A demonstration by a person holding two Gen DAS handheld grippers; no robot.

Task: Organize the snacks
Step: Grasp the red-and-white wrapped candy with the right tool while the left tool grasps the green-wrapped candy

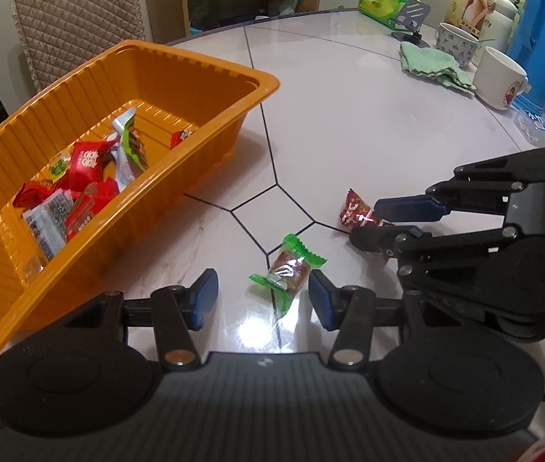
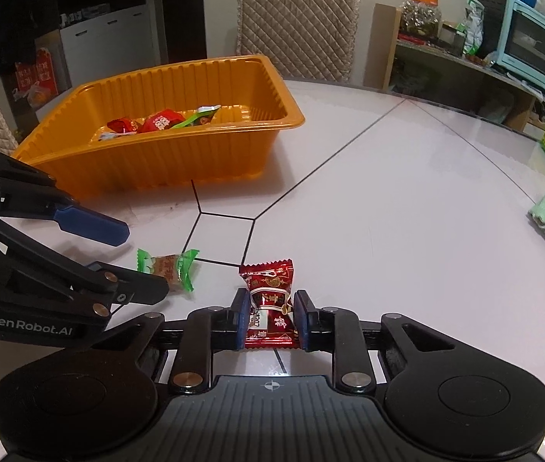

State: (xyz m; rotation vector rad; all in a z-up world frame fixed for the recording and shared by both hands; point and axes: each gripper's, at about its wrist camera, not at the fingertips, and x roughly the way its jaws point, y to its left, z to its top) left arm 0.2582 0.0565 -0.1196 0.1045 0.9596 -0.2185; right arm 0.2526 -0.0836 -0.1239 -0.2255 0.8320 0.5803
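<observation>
The right gripper (image 2: 270,317) is clamping the red candy (image 2: 270,300) on the table (image 2: 388,200), its blue pads pressing the wrapper from both sides so the foil is buckling between them. The left gripper (image 1: 262,300) is hanging released, its pads standing apart on either side of the green candy (image 1: 287,269) without touching it; that candy is lying flat on the table, just beside the red one. To do this step well, the right hand is probably best lifting straight up before swinging toward the orange tray (image 2: 203,154), because the grip is sitting on the lower half of the wrapper and a sideways drag could pull the slick foil out. Clearing the tray's tall near wall matters too, and letting go only once over the open floor of it. The left gripper looks well lined up and likely needs only to sink and close on the candy's body, not its thin frilled ends. The tray is thin, glossy moulded plastic with ribbed walls and a flared rim, already holding several red, green and silver packets. Both candies are small pillow packs with crimped, saw-toothed ends; the green one is showing a brown sweet through a clear window. The table is smooth, shiny, pale stone with dark inlaid lines.
</observation>
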